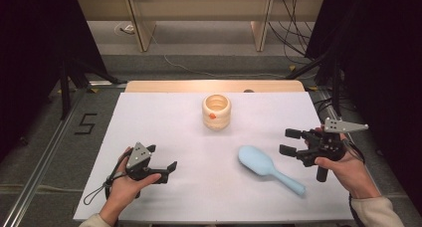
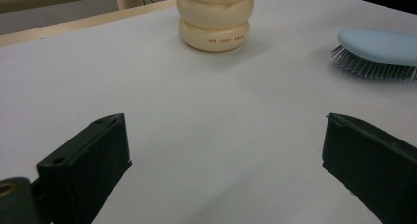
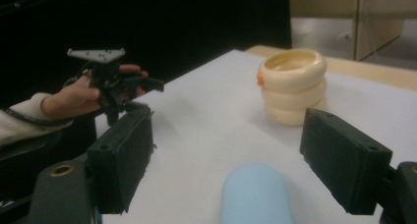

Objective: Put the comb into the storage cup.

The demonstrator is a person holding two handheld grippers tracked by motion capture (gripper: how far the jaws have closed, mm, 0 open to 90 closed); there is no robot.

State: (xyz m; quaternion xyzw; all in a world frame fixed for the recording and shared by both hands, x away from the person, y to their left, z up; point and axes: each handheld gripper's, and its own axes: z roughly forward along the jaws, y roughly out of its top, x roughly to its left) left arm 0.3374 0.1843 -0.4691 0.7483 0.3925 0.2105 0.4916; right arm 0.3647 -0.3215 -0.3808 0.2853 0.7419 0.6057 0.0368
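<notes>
On the white table (image 1: pixel 164 132), which takes up most of the high view, sit two things: a cream ribbed cup (image 1: pixel 216 111) toward the far middle and a light-blue brush (image 1: pixel 270 168) nearer the person, rt of centre, bristles down, handle running toward the near-rt edge. Beyond the table lies grey floor w/ cables, pale wooden furniture legs and dark curtains at both sides; a "5" is marked on the floor at left.

Size order next: the brush is the thing in hand. It looks like light, stiff plastic w/ a smooth rounded back, prob. a bit slippery; the bristles would flex. Best hold is likely across the slim handle, or across the narrow sides of the head, not on the domed back.

R gripper (image 1: pixel 291 142) hovers just beside the brush head, jaws wide w/ nothing pressed between them; its own view has the blue brush (image 3: pixel 255 194) low betw. the jaws, apart from both. L gripper (image 1: pixel 164 163) rests low at the near-left, well apart from brush and cup, jaws also wide and empty, aimed toward the cup (image 2: pixel 215 22).

The cup seems rigid, light, w/ a small orange mark on its side.
</notes>
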